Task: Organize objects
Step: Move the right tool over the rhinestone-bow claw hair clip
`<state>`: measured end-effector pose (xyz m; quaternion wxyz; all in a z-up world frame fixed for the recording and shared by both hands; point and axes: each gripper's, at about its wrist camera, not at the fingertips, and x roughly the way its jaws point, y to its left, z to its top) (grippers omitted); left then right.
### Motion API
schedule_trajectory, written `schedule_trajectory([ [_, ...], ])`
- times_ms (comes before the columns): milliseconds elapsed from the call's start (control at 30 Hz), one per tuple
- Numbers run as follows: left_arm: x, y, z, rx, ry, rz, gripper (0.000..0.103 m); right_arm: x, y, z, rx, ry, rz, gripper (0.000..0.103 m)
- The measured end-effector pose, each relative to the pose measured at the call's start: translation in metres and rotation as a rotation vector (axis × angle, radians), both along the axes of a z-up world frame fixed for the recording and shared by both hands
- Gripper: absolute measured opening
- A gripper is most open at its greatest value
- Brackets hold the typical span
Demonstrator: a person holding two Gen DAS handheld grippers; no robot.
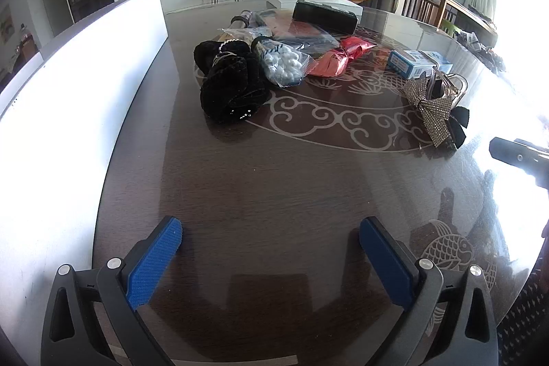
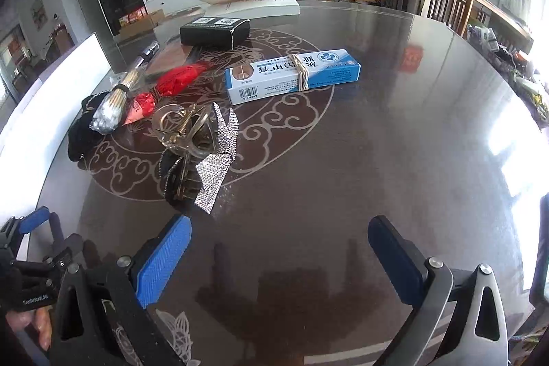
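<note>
**Op:** Fingers first. My left gripper has its fingers spread wide with nothing between the blue pads, low over bare counter. My right gripper is likewise spread and empty.

**Obs:** Where's the clutter, left to right?

**Op:** From the left wrist view: white panel along the counter's left edge, then a black fuzzy item, a clear bag of white beads touching it, red packets beside that, a blue-and-white box, and nearest the right gripper, a rhinestone bow hair clip. A black box sits behind the pile.

**Obs:** Risks?

**Op:** My judgement: the bow clip is the likely next pick, just ahead of the right fingers. Its ribbon tails are floppy and the claw is springy, so a pinch on ribbon alone could let it swing or slip. The counter is glossy; a low approach might shove the clip instead of seating it. Glare on the right washes out depth there.
</note>
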<state>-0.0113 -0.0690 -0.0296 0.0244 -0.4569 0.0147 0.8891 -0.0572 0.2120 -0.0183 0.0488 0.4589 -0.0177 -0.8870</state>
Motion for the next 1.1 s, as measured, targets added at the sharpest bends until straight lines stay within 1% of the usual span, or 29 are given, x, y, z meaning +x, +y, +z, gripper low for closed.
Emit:
schedule_trajectory([
  [100,0.000,0.000,0.000,0.000,0.000,0.000,0.103,0.011,0.002,0.001,-0.021,0.005,0.009,0.103],
  [267,0.000,0.000,0.000,0.000,0.000,-0.001,0.103,0.018,-0.009,-0.010,0.010,-0.029,0.052,0.103],
  [467,0.000,0.000,0.000,0.000,0.000,-0.001,0.103,0.025,-0.020,-0.015,-0.002,-0.041,0.084,0.103],
  [633,-0.001,0.000,0.000,0.000,0.000,-0.001,0.103,0.023,-0.024,-0.022,0.005,-0.065,0.084,0.103],
  [833,0.000,0.000,0.000,0.000,0.001,-0.001,0.103,0.018,-0.030,-0.024,0.036,-0.064,0.097,0.103],
  [967,0.000,0.000,0.000,0.001,0.001,-0.001,0.103,0.009,-0.037,-0.026,0.094,-0.067,0.124,0.103],
  [1100,0.000,0.000,0.000,0.001,0.001,-0.001,0.103,0.002,-0.042,-0.026,0.093,-0.059,0.161,0.103],
])
